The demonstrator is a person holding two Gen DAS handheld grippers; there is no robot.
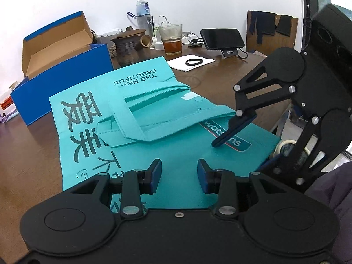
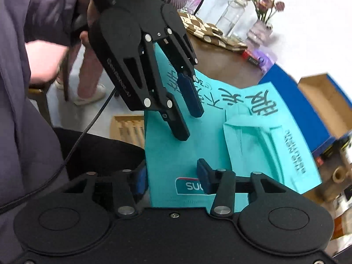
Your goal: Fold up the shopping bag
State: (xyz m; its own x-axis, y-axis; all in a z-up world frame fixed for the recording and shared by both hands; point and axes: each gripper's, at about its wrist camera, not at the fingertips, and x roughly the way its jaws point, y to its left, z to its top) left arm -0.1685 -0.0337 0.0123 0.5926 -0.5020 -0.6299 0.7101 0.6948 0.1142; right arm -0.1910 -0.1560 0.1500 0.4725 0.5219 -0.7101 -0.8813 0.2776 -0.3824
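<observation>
A teal shopping bag (image 1: 154,127) lies flat on the brown table, its handles folded onto its middle. It also shows in the right wrist view (image 2: 253,136). My left gripper (image 1: 179,177) is open and empty, hovering over the bag's near edge. In the right wrist view the left gripper (image 2: 190,121) points down at the bag. My right gripper (image 2: 171,177) is open, its jaws straddling the bag's edge by the logo. In the left wrist view one right finger (image 1: 233,132) rests on the logo.
A blue cardboard box (image 1: 59,77) stands open left of the bag. A clay teapot (image 1: 129,48), a glass of tea (image 1: 172,39), a water bottle (image 1: 144,15), a phone on a stand (image 1: 222,39) and a white paper (image 1: 190,62) stand behind it. Flower vases (image 2: 261,19) stand at the far table edge.
</observation>
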